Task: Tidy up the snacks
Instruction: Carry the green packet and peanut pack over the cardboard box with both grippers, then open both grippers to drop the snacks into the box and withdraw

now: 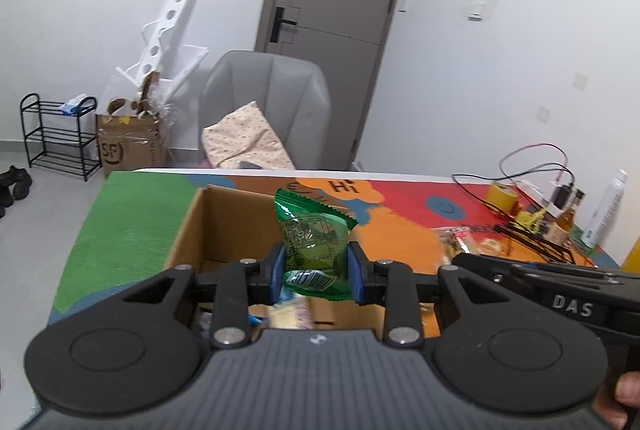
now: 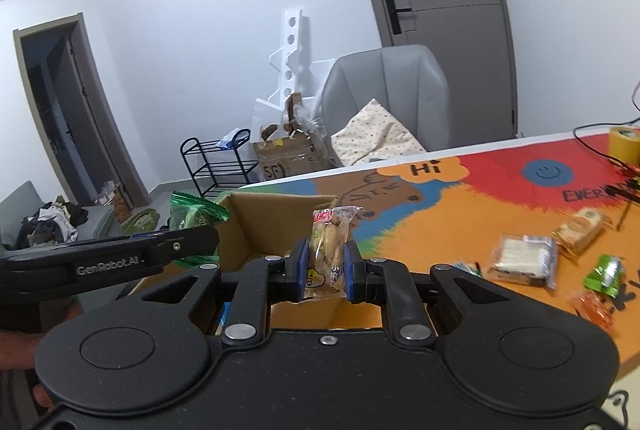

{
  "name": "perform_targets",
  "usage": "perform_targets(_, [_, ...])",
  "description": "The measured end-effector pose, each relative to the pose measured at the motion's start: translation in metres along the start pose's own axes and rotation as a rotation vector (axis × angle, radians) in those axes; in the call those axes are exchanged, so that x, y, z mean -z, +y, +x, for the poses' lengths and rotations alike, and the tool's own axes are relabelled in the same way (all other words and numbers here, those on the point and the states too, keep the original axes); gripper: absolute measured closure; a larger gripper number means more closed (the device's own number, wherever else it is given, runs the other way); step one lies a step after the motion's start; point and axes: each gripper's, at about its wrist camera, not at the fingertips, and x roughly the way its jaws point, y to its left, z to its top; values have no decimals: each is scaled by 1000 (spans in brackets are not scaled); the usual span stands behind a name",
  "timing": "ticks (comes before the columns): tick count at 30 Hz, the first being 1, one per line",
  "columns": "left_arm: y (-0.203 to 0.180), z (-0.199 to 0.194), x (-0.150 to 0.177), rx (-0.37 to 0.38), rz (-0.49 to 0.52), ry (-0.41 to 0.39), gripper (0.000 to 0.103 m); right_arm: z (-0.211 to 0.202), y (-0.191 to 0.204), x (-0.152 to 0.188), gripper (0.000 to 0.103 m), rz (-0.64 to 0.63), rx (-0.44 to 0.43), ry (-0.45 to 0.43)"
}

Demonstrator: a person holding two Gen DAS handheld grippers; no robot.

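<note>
My left gripper (image 1: 316,272) is shut on a green snack packet (image 1: 312,238) and holds it upright over the open cardboard box (image 1: 192,218). My right gripper (image 2: 325,272) is shut on a clear packet of pale snack pieces with a red label (image 2: 329,250), also above the box (image 2: 244,226). The left gripper and its green packet (image 2: 192,216) show at the left of the right wrist view. Several snacks lie inside the box (image 1: 286,314). More packets lie on the table: a clear cracker pack (image 2: 524,260), a tan one (image 2: 580,230), a green one (image 2: 604,272) and an orange one (image 2: 592,308).
The colourful table mat (image 2: 460,214) carries a yellow tape roll (image 1: 502,195), cables, bottles (image 1: 566,218) and a white spray can (image 1: 606,208) at the far right. A grey chair with a cushion (image 1: 268,110) stands behind the table. A shoe rack and a carton stand on the floor at the left.
</note>
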Motion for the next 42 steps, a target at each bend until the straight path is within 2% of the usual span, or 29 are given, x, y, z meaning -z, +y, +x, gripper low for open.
perform_targets(8, [33, 20, -11, -43, -37, 8, 72, 21, 16, -12, 86, -12, -27, 1])
perform_targets(18, [48, 35, -17, -73, -52, 20, 67, 47, 33, -19, 86, -18, -57, 14])
perform_targets(26, [64, 18, -17, -92, -89, 8, 48, 60, 42, -27, 86, 4, -111, -1])
perform_targets(28, [68, 13, -17, -105, -96, 0, 43, 63, 42, -29, 78, 16, -127, 3])
perform_targets(30, [70, 9, -16, -114, -103, -1, 35, 62, 43, -30, 70, 11, -107, 1])
perform_targets(31, [71, 8, -16, -115, -110, 2, 27, 61, 43, -29, 66, 10, -104, 0])
perform_targets(32, [71, 5, -15, -112, -116, 4, 20, 59, 42, -28, 57, 14, -103, -2])
perform_targets(33, [70, 4, -16, -109, -114, 4, 17, 55, 40, -27, 50, 21, -98, -4])
perform_targets(34, [68, 2, -15, -108, -107, 1, 14, 54, 39, -26, 47, 25, -92, -6])
perform_targets(37, [63, 1, -13, -113, -87, 5, 9, 47, 34, -22, 41, 36, -73, -7])
perform_targets(39, [59, 0, -12, -115, -84, 13, 8, 40, 28, -19, 30, 49, -61, -12])
perform_targets(42, [53, -1, -10, -112, -85, 16, 6, 30, 19, -15, 22, 61, -31, -24])
